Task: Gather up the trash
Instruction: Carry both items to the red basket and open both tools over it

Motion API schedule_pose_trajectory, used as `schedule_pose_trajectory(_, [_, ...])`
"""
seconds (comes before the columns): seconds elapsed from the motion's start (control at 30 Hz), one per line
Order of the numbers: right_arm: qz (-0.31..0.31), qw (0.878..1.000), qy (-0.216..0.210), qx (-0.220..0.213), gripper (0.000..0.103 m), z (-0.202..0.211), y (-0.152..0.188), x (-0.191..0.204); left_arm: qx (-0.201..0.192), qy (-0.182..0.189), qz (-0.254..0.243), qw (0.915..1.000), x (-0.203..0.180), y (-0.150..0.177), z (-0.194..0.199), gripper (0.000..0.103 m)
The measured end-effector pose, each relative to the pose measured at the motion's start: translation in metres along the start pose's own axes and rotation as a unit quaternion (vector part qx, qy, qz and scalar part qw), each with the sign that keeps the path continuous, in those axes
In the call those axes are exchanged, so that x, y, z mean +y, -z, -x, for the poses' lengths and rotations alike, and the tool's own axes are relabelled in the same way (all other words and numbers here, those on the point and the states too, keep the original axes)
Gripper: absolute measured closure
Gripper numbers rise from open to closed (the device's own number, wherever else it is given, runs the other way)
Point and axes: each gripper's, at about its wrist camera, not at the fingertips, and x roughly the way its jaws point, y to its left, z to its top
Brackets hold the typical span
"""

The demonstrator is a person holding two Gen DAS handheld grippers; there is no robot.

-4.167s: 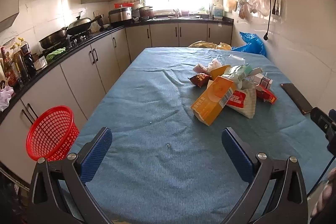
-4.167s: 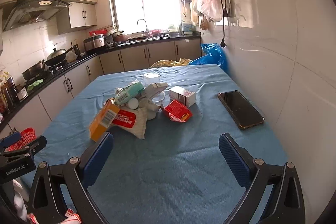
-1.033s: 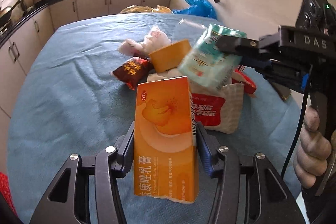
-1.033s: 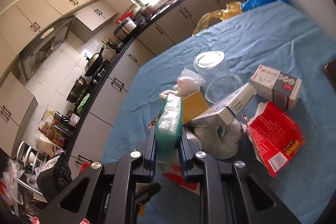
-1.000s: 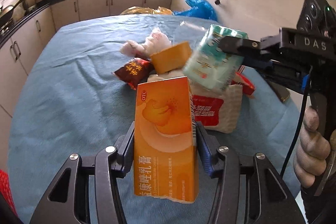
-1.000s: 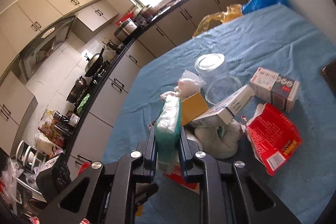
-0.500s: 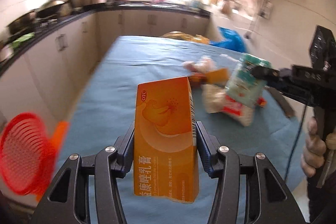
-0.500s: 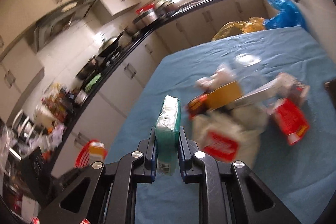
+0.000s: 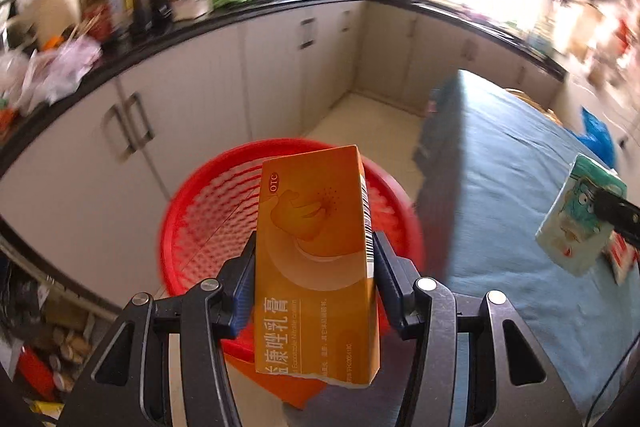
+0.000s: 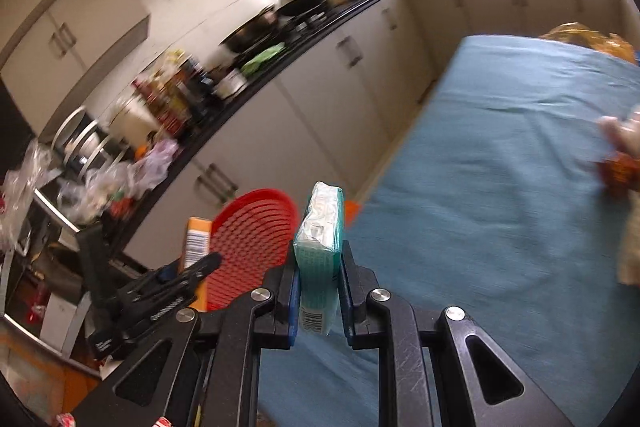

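While blur smeared the kitchen cabinets (image 9: 192, 115), blue-clothed counter (image 9: 520, 187) filled frame right; left tool (image 9: 314, 283) pinched orange box (image 9: 316, 259) over red basket (image 9: 208, 227), right tool (image 10: 319, 291) pinched teal packet (image 10: 322, 227).

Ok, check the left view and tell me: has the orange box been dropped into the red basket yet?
No, the orange box is clamped between the left claw's pads, held above the red basket.

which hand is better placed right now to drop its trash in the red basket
Left. The left hand-held gripper holds the orange cardboard box right over the red plastic mesh basket. The right hand-held gripper, clamping the teal tissue pack, sits over the blue tablecloth's edge, short of the basket.
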Motion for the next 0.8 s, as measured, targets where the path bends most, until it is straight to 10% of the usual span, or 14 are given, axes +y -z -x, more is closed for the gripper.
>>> schedule_pose_trajectory(0.3, [-0.008, 0.997, -0.058, 0.054, 0.081, -0.096, -0.015, 0.038, 0.015, -0.008, 0.028, 0.9995, 0.033, -0.004, -0.021, 0.051])
schedule_pose_trajectory(0.43, [-0.024, 0.996, -0.062, 0.066, 0.044, -0.114, -0.014, 0.036, 0.017, 0.01, 0.033, 0.9993, 0.032, -0.002, -0.02, 0.042])
schedule_pose_trajectory(0.8, [0.001, 0.998, 0.007, 0.068, 0.043, -0.103, -0.005, 0.015, -0.028, -0.029, 0.053, 0.9978, 0.056, -0.004, 0.009, 0.031])
